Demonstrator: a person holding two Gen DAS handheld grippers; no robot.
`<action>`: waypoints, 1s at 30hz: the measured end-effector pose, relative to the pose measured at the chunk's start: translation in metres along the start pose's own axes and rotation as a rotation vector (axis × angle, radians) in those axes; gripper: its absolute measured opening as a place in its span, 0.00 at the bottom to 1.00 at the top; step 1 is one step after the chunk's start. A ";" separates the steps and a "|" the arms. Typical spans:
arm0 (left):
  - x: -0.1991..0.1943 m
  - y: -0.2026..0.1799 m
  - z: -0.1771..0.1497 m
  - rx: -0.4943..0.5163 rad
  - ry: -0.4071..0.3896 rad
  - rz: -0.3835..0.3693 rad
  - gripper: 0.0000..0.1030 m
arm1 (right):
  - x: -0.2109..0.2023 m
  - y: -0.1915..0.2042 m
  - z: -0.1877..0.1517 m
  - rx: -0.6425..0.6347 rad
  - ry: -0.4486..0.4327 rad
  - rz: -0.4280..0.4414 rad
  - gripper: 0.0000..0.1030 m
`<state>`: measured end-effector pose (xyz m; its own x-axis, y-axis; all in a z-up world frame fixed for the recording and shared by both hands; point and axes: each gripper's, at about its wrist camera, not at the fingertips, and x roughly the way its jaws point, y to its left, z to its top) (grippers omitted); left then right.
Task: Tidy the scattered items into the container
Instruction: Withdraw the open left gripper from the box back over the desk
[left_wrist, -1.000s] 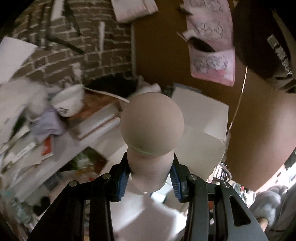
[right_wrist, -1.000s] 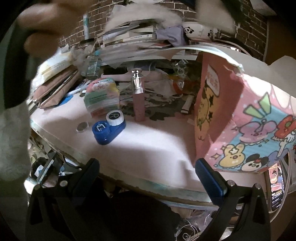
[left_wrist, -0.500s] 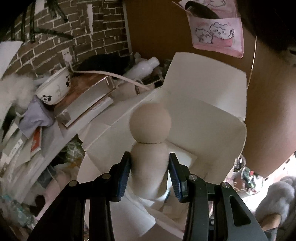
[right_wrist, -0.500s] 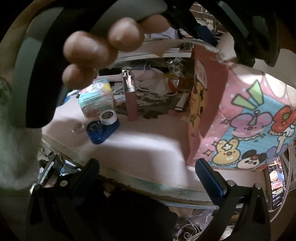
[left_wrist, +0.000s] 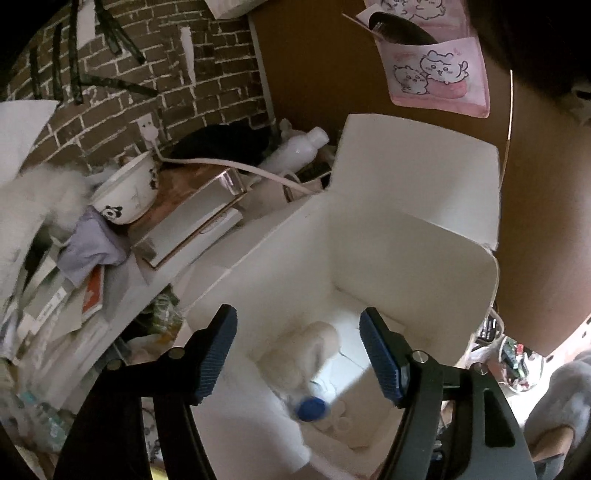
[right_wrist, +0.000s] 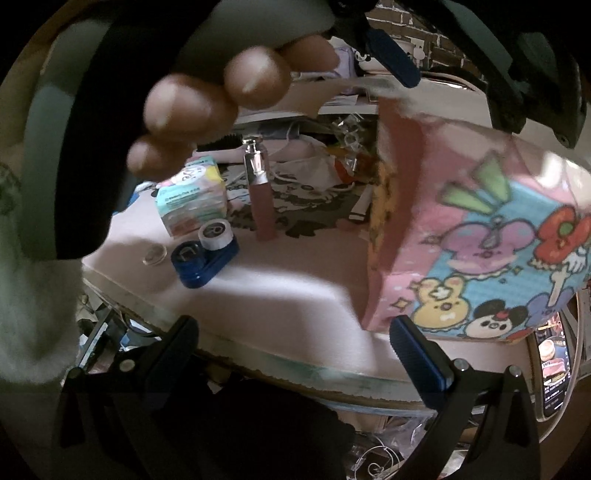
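My left gripper (left_wrist: 297, 354) is open and empty above the open white inside of the box (left_wrist: 369, 258). A beige sponge (left_wrist: 306, 354), blurred, lies inside the box below the jaws, beside a blue cap (left_wrist: 312, 408). In the right wrist view the same box shows its pink cartoon-printed outside (right_wrist: 480, 258) on the table at right. My right gripper (right_wrist: 295, 332) is open and empty near the table's front edge. On the table stand a blue lens case (right_wrist: 205, 254), a pink bottle with a silver cap (right_wrist: 260, 192), a pastel packet (right_wrist: 192, 199) and a small clear disc (right_wrist: 157, 254).
The hand holding the left gripper (right_wrist: 207, 103) fills the upper left of the right wrist view. Behind the box lie stacked books (left_wrist: 192, 221), a panda bowl (left_wrist: 125, 192), a white bottle (left_wrist: 295, 147) and a white cable (left_wrist: 229, 166). A brick wall (left_wrist: 147, 74) stands behind.
My left gripper has opened and let go of the beige sponge, which has dropped into the box. The right gripper has stayed open and has barely moved.
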<state>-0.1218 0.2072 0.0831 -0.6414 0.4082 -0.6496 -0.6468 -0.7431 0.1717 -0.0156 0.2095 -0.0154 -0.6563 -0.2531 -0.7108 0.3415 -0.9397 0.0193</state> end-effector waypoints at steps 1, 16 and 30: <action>-0.003 0.001 -0.001 0.000 -0.009 0.010 0.71 | 0.000 0.000 0.000 -0.001 0.000 0.000 1.00; -0.060 0.035 -0.038 -0.129 -0.118 0.142 0.83 | 0.000 0.013 -0.001 -0.039 -0.003 -0.008 1.00; -0.118 0.066 -0.105 -0.301 -0.158 0.315 0.93 | 0.005 0.047 -0.002 -0.106 -0.002 0.018 1.00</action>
<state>-0.0455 0.0537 0.0936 -0.8574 0.1961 -0.4758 -0.2766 -0.9552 0.1048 -0.0013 0.1643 -0.0199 -0.6507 -0.2700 -0.7097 0.4221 -0.9055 -0.0425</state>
